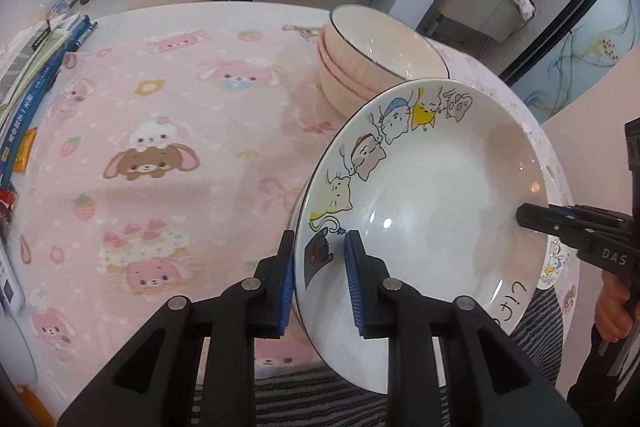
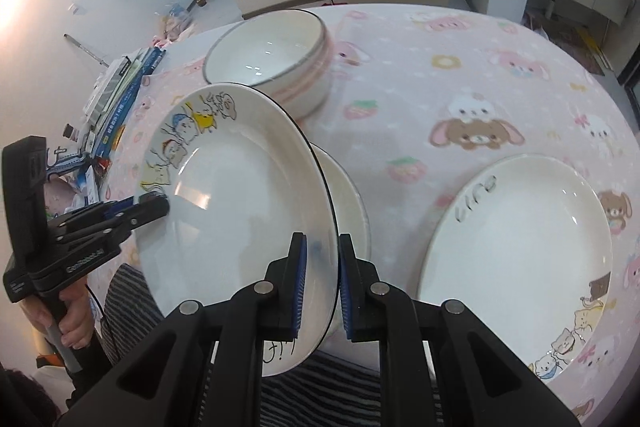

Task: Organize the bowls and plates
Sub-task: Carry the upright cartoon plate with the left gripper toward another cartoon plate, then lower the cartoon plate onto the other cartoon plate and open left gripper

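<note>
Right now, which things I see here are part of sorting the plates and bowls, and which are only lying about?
Part of the job:
- lifted cat plate, gripped at opposite rims by the left tool and the right tool
- plate under it
- second cat plate flat on the cloth
- stacked pink bowls

Lying about:
- books and papers at the table edge
- pink cartoon tablecloth

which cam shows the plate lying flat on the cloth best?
Right wrist. The flat plate lies whole and unobstructed on the tablecloth, right of the tilted cat plate that both grippers hold. In the left wrist view the cat plate covers it; only a sliver of decorated rim that may be it peeks out.
</note>
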Demonstrator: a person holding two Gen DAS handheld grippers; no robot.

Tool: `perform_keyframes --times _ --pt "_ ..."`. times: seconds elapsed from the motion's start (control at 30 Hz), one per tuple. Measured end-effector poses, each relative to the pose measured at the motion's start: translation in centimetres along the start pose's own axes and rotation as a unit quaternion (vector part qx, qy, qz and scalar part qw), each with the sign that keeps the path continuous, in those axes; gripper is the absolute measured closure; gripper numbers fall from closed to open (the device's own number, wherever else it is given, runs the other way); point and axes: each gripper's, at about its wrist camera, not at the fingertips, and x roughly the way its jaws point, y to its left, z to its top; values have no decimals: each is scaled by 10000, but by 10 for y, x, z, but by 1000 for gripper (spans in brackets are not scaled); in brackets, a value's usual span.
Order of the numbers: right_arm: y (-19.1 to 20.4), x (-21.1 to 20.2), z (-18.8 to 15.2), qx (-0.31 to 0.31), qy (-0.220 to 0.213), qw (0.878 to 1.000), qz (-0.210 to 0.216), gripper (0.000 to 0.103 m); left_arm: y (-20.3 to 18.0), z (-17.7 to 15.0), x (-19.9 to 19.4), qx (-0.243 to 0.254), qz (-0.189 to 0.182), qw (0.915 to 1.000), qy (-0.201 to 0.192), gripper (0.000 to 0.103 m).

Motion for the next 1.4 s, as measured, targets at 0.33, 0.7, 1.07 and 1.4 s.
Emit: perform_keyframes --times 0.33,0.7,1.07,1.4 --pt "-16 1 -6 -18 -73 9999 -76 87 -17 -2 37 131 137 9990 398 82" --pt "-26 16 -7 188 90 9993 -303 87 -27 -6 43 352 122 9989 288 82" --pt "-29 28 -14 -172 128 9994 -257 87 -24 -5 39 613 376 9968 351 78" --pt "-17 40 -14 -397 257 9983 -332 81 6 -8 -18 559 556 9962 -359 50"
